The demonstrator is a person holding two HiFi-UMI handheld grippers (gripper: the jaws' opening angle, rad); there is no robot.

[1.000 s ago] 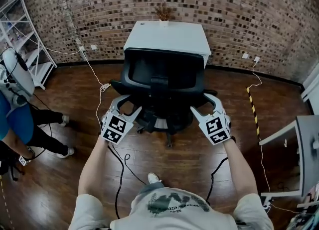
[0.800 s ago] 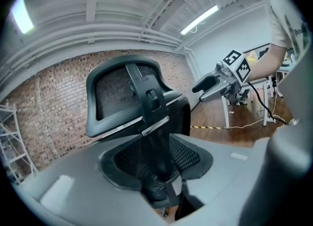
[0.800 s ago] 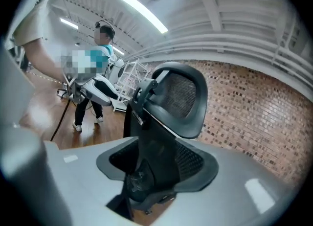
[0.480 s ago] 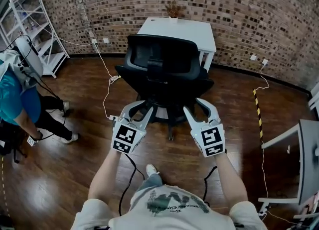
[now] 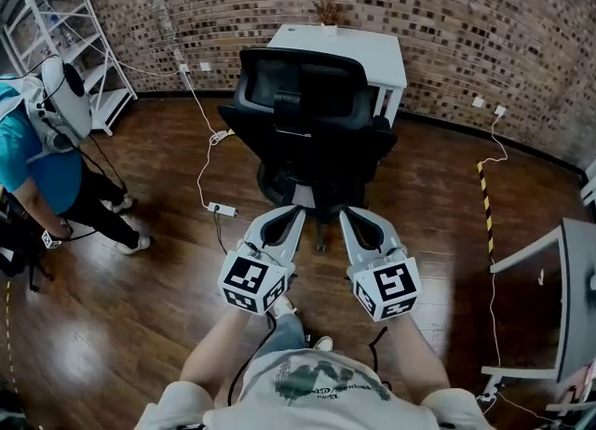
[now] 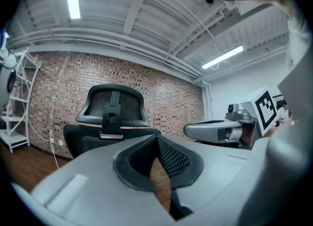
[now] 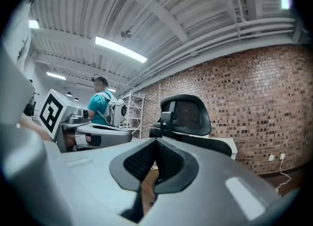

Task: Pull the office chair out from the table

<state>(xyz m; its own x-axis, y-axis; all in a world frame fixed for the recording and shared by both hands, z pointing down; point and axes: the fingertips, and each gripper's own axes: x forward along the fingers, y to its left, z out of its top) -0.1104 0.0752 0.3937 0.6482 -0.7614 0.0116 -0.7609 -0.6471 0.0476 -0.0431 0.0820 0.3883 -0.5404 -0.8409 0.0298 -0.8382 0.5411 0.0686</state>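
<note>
The black office chair point(image 5: 312, 93) stands on the wood floor with its back toward me, just in front of the white table point(image 5: 372, 47). My left gripper point(image 5: 294, 212) and right gripper point(image 5: 346, 216) hang side by side near the chair's base, apart from it. Both have just been closing, and their jaws now meet with nothing between them. In the left gripper view the pads point(image 6: 168, 159) touch and the chair point(image 6: 113, 105) rises beyond them. The right gripper view shows the same closed pads point(image 7: 168, 159), with the chair point(image 7: 188, 115) behind.
A person in a teal shirt point(image 5: 37, 158) stands at the left beside a white shelving rack point(image 5: 56, 37). A power strip point(image 5: 222, 208) and cables lie on the floor left of the chair. A grey table corner point(image 5: 559, 261) juts in at the right, past yellow-black floor tape point(image 5: 484, 195).
Both grippers came away from the chair's sides, drew back toward me and closer together, and their jaws went from open to shut. The chair now stands further from the table.
</note>
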